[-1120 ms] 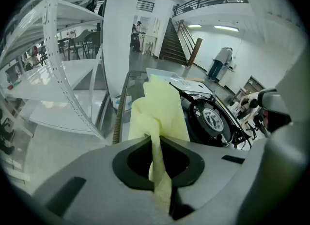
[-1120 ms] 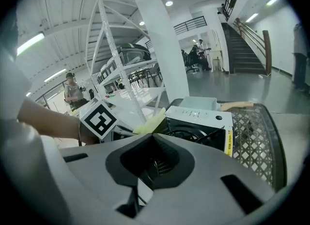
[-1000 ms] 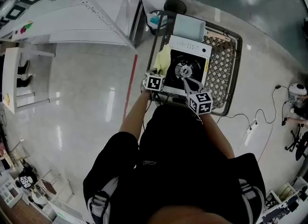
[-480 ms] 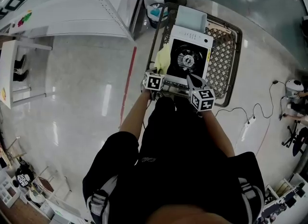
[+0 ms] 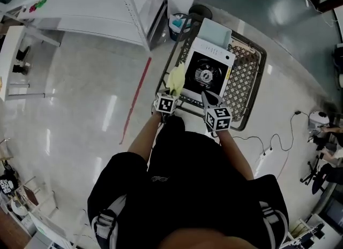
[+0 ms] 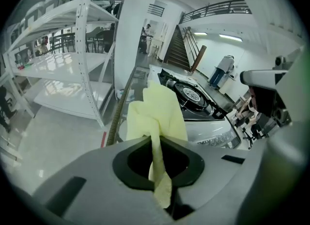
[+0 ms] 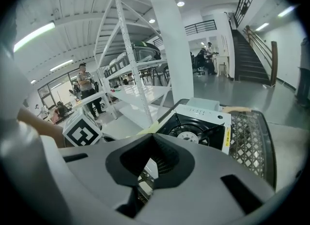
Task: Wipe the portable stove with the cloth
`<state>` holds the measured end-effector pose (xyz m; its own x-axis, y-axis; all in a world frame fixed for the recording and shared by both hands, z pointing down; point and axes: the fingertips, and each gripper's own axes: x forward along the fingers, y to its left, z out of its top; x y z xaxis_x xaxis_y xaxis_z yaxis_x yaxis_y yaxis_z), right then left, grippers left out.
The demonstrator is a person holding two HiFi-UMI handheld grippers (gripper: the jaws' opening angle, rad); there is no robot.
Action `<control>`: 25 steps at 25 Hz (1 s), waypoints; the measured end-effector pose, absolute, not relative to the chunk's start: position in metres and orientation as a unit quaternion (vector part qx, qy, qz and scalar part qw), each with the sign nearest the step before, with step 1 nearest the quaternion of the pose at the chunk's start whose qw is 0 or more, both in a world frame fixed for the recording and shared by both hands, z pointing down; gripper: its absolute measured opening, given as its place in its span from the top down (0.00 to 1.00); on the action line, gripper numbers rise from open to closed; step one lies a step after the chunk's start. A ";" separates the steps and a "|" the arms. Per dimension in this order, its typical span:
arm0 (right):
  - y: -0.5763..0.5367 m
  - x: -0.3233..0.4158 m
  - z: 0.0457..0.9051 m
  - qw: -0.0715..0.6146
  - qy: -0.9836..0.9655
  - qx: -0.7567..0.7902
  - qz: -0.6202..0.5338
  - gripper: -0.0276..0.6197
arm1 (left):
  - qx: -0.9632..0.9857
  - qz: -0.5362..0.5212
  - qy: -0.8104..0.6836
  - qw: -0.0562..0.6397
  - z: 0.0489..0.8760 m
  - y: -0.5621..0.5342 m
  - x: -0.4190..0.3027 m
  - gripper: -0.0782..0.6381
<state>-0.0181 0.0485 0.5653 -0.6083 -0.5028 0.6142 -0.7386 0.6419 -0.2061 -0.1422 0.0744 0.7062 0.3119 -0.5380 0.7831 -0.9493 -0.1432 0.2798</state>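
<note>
The left gripper (image 5: 172, 90) has its jaws clenched on the yellow cloth (image 6: 157, 116). A thin strip of the cloth passes between the jaws, and the rest of it stands up in a loose bunch just ahead of them. The right gripper's (image 5: 206, 98) jaws are pressed together with nothing between them.

The portable stove (image 5: 208, 71) sits in a wire cart (image 5: 258, 84). It lies ahead of both pairs of jaws: a little to the right of the left ones and straight before the right ones. Its black top and round burner are uncovered.

Compared with one second ago, both grippers have drawn back toward the person. The right jaws were then over the near part of the stove top, close to the burner; now they are at the near rim of the cart, short of the black surface. The cloth was beside the stove's left edge and is there now too — whether it touches the stove I cannot tell.

In my judgement this means that wiping is not under way at this moment, and most of the top seems not yet wiped. The next stroke asks the left jaws to carry the cloth forward and to the right, down onto the black top.
</note>
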 end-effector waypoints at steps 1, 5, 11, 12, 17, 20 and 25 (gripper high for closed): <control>0.049 -0.015 0.563 0.260 -0.869 0.358 0.223 0.95 | 0.709 0.257 -0.526 0.394 0.703 0.079 -0.138 0.84; 0.057 0.008 0.551 0.252 -0.869 0.366 0.217 0.95 | 0.699 0.232 -0.548 0.396 0.679 0.100 -0.133 0.84; 0.067 0.041 0.536 0.223 -0.872 0.385 0.206 0.95 | 0.707 0.177 -0.576 0.371 0.631 0.109 -0.118 0.84; 0.068 0.048 0.531 0.216 -0.873 0.389 0.197 0.95 | 0.711 0.170 -0.578 0.362 0.621 0.109 -0.111 0.84; 0.079 0.079 0.490 0.168 -0.878 0.424 0.145 0.95 | 0.726 0.134 -0.597 0.315 0.569 0.118 -0.081 0.84; 0.093 0.097 0.461 0.143 -0.880 0.438 0.116 0.95 | 0.734 0.114 -0.603 0.292 0.539 0.130 -0.060 0.84; 0.122 0.132 0.405 0.102 -0.882 0.455 0.066 0.95 | 0.748 0.077 -0.611 0.247 0.486 0.156 -0.018 0.84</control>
<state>0.1322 0.1223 0.4054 -0.5647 -0.7895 0.2404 -0.8164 0.5771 -0.0225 -0.0184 0.1556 0.4858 0.2408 -0.8762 0.4174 -0.9525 -0.1306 0.2752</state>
